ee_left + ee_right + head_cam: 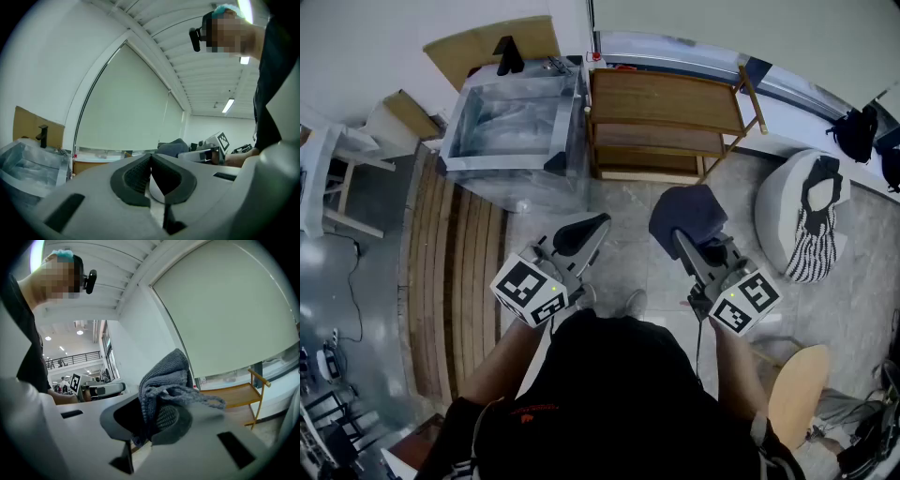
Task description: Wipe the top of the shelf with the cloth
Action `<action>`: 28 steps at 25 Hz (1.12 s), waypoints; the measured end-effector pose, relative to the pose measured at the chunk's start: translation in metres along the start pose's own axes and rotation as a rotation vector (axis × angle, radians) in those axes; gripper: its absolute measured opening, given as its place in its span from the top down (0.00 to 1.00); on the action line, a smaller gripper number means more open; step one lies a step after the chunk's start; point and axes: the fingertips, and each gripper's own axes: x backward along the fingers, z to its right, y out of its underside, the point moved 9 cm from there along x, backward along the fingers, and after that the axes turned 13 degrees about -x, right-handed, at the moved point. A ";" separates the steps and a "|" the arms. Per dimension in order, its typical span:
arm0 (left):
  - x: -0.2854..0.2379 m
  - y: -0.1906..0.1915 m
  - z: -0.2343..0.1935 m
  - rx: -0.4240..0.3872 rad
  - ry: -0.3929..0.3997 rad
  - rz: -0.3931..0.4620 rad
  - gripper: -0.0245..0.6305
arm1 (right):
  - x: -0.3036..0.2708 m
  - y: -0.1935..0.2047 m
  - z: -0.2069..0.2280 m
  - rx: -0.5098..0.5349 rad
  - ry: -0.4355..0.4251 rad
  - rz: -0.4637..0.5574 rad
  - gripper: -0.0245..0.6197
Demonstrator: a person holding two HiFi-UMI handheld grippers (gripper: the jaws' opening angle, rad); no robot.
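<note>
A wooden shelf (666,99) with a bare top stands against the far wall; its right end shows as the shelf (236,393) in the right gripper view. My right gripper (677,236) is held well short of it, above the floor, shut on a dark blue-grey cloth (688,214). The cloth (166,378) bunches up between the jaws of the right gripper (152,420) and droops over them. My left gripper (586,230) hovers beside it, shut with nothing held; the left gripper (150,176) shows its pads pressed together.
A plastic-wrapped metal cabinet (511,122) stands left of the shelf, with cardboard (487,47) behind it. A white beanbag (802,211) with a striped cloth lies at the right. Wooden slats (455,272) lie along the floor at the left; a round wooden stool (797,394) stands near right.
</note>
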 end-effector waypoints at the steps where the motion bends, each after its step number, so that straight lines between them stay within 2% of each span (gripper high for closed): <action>1: -0.003 0.000 0.000 -0.002 0.001 0.000 0.93 | 0.001 -0.001 0.002 -0.001 0.000 0.000 0.90; 11: -0.025 -0.002 0.006 -0.007 -0.002 -0.011 0.93 | 0.014 -0.013 0.025 -0.031 -0.004 0.020 0.89; 28: -0.057 0.020 0.050 -0.004 -0.069 -0.089 0.93 | 0.075 -0.008 0.083 -0.069 -0.020 0.016 0.89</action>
